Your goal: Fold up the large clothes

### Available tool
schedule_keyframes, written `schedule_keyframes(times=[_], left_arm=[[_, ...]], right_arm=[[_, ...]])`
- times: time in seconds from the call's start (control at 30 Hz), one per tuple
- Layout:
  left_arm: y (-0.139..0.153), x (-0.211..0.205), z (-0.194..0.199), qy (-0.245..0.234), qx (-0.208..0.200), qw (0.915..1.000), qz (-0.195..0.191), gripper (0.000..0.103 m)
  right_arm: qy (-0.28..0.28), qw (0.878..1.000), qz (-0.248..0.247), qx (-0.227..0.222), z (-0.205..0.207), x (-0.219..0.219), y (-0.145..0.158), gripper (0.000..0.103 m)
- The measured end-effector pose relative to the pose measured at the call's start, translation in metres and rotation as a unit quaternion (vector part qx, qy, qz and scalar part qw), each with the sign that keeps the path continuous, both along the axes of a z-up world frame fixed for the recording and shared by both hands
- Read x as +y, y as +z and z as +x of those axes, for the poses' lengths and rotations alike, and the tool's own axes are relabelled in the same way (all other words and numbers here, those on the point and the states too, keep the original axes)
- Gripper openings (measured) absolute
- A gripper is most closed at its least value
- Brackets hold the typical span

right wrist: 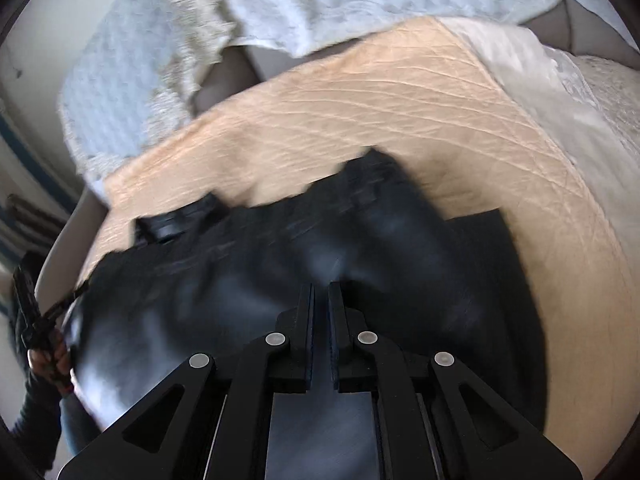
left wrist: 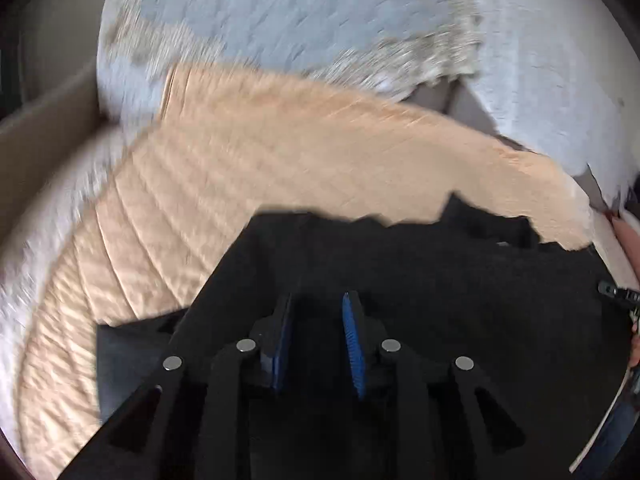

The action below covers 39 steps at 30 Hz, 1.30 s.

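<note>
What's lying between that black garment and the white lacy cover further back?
A bare stretch of the peach quilt separates the black garment from the white lacy cover; both wrist views show this.

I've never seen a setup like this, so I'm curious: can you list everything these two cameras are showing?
Black garment: one, black, rumpled on the peach cover, right in front of both grippers.
Peach cover: one, peach, quilted, spread under the garment.
White textured spread: one, white with a fringed edge, beyond the peach cover.
Cream lace fabric: one, cream, at the right edge of the peach cover in the right camera.
Left gripper: one, black with blue pads, jaws slightly apart over the garment; blur hides whether cloth is pinched.
Right gripper: one, black, jaws shut at the garment's fold.
Hand: one, holding the left gripper's handle, at the left edge of the right camera.
</note>
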<state>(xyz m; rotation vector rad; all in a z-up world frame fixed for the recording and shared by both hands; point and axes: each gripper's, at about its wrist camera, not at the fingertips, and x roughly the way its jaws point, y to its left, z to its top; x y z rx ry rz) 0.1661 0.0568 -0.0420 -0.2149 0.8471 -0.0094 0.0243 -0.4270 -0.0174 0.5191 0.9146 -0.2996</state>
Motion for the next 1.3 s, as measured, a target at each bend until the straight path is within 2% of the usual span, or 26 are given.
schedule_keyframes(times=[0.07,0.13,0.27,0.37,0.5,0.57,0.6,0.67,0.7,0.73,0.8,1.03,1.13,1.17,1.2,1.27,1.3], left_arm=[[-0.011,0.021,0.001,0.027,0.002,0.9982,-0.054,0.013],[-0.010,0.028,0.001,0.049,-0.007,0.9966,-0.066,0.010],[-0.001,0.016,0.003,0.049,0.007,0.9984,-0.029,0.010],[0.023,0.002,-0.006,0.032,-0.010,0.9994,-0.009,0.011],[0.046,-0.019,-0.001,-0.006,-0.048,0.9988,0.003,0.028],[0.035,-0.025,0.016,-0.006,-0.034,0.9990,0.029,0.029],[0.024,-0.022,0.024,0.000,-0.014,0.9996,0.024,0.029],[-0.002,-0.006,0.035,0.018,0.017,0.9996,-0.010,0.028],[-0.008,0.004,0.035,0.024,0.020,0.9985,-0.046,0.026],[-0.008,0.012,0.033,0.033,0.014,0.9971,-0.067,0.019],[-0.010,0.017,0.030,0.043,0.010,0.9960,-0.078,0.017],[-0.013,0.013,0.028,0.044,0.013,0.9966,-0.069,0.017],[-0.012,0.015,0.031,0.043,0.018,0.9964,-0.071,0.017],[-0.008,0.014,0.031,0.043,0.022,0.9966,-0.066,0.017],[-0.002,0.013,0.030,0.044,0.025,0.9971,-0.056,0.017],[0.014,0.010,0.014,0.042,0.008,0.9985,-0.035,0.020],[0.021,0.010,0.003,0.036,-0.007,0.9989,-0.031,0.023]], right_arm=[[-0.015,0.999,0.013,-0.026,-0.004,-0.012,-0.007,0.000],[-0.017,0.999,0.010,-0.033,-0.004,-0.013,-0.009,0.000],[-0.019,1.000,-0.017,-0.014,0.004,-0.005,0.000,0.000],[0.004,0.998,-0.056,-0.014,0.006,0.018,0.022,0.004],[0.030,0.997,-0.069,-0.035,0.025,0.031,0.035,0.012],[0.026,0.996,-0.082,-0.007,0.039,0.021,0.020,0.018],[0.016,0.997,-0.074,0.008,0.041,0.013,0.010,0.018],[-0.012,0.999,-0.030,0.008,0.035,-0.012,-0.007,0.014],[-0.030,0.999,-0.004,-0.011,0.027,-0.022,-0.010,0.004],[-0.046,0.999,0.005,-0.020,0.022,-0.028,-0.011,0.000],[-0.056,0.998,0.019,-0.036,0.015,-0.033,-0.012,0.000],[-0.059,0.998,0.019,-0.024,0.019,-0.034,-0.015,0.000],[-0.065,0.998,-0.008,-0.001,0.020,-0.025,-0.007,0.000],[-0.069,0.997,-0.030,0.006,0.019,-0.018,0.002,0.004],[-0.068,0.997,-0.047,0.004,0.015,-0.007,0.012,0.013],[-0.055,0.997,-0.057,-0.006,0.002,0.009,0.027,0.027],[-0.044,0.997,-0.062,-0.009,-0.008,0.015,0.032,0.027]])
